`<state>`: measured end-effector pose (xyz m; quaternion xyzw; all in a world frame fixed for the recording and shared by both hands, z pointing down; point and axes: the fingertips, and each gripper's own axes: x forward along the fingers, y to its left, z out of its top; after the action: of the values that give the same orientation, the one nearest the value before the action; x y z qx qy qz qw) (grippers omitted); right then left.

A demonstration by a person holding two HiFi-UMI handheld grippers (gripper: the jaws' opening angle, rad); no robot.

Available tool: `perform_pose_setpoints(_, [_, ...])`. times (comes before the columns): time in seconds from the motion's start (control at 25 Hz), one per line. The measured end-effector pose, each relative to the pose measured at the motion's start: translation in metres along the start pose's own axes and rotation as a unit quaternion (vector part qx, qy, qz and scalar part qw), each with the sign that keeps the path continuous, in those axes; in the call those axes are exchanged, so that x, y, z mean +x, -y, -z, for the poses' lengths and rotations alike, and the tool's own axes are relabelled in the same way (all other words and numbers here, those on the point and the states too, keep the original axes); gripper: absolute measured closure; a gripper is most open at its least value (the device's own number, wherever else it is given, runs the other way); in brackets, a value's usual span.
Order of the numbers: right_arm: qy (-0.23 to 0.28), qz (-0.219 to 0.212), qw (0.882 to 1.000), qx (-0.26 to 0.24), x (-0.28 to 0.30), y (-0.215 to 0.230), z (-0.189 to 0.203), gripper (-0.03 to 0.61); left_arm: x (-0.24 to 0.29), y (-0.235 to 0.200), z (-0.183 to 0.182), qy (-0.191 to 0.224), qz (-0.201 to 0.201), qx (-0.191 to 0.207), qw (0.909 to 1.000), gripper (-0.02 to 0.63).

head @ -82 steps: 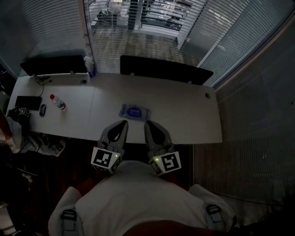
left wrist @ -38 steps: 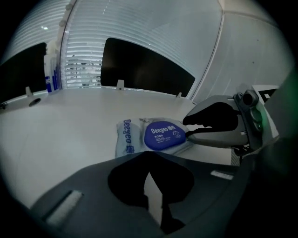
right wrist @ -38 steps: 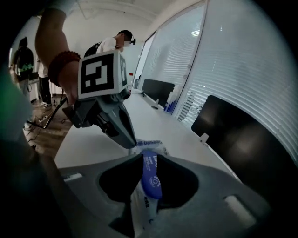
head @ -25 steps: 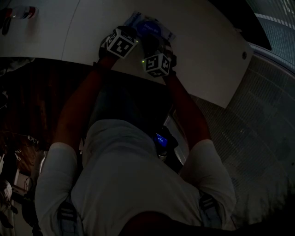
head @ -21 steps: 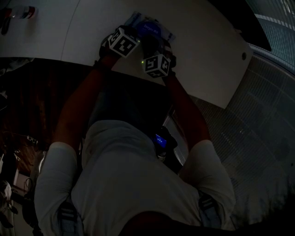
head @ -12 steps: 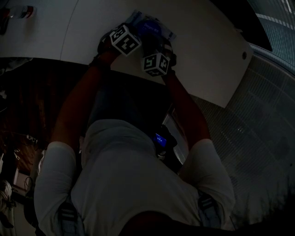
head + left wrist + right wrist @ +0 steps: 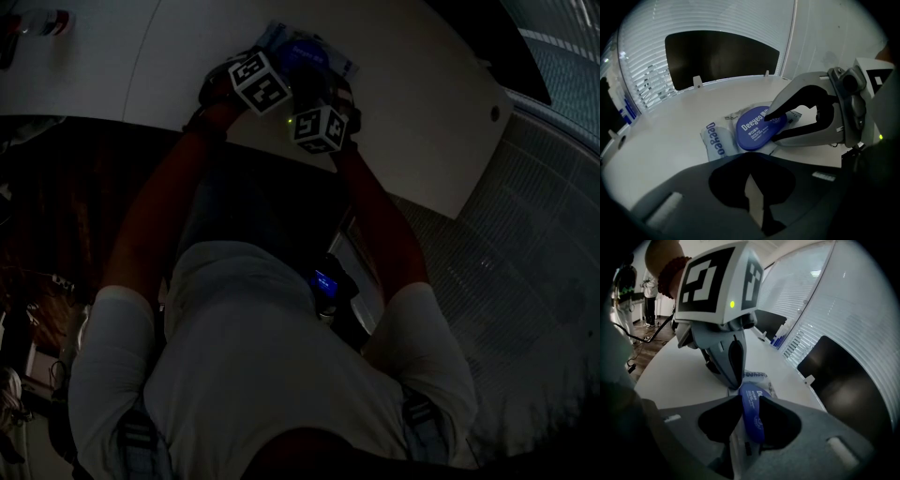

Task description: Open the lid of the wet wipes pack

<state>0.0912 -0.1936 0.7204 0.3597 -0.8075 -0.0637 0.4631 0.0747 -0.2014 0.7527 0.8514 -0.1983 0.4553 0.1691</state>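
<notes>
The wet wipes pack (image 7: 328, 58) lies on the white table (image 7: 403, 122), pale with a round blue lid (image 7: 757, 126). My right gripper (image 7: 771, 125) straddles that lid: one fingertip rests on its top and the other finger runs under its raised edge. Its jaws have just been opening and stand wide. In the right gripper view the lid (image 7: 752, 413) shows edge-on between them. My left gripper (image 7: 733, 380) points down at the pack's near edge beside the lid. Its jaws are together with a thin pale strip of wrapper (image 7: 752, 197) between them.
A bottle (image 7: 42, 21) lies at the table's far left. Dark panels (image 7: 717, 56) stand along the back edge in front of window blinds. The table's front edge runs just under my hands. People stand far off on the wooden floor (image 7: 649, 291).
Since the oldest frame I have leaned in and both grippers have come onto the pack. Over the last second the left gripper's cube has rolled, while the right one stayed put.
</notes>
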Motion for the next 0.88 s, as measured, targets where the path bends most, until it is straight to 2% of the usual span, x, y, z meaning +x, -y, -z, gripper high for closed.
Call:
perform_pose_setpoints(0.36, [0.004,0.007,1.0,0.008,-0.001,0.006,-0.005,0.465,-0.001,-0.001,0.0,-0.007,0.001,0.015,0.9999,0.611])
perform_pose_setpoints(0.64, [0.035,0.028,0.999,0.014,-0.009,0.016,-0.025,0.491,-0.003,-0.001,0.002,-0.015,0.004,0.028,0.9995,0.611])
perform_pose_setpoints(0.88, [0.054,0.058,0.997,0.025,-0.017,0.044,-0.041,0.5,-0.004,-0.002,0.002,-0.017,0.007,0.025,0.9995,0.611])
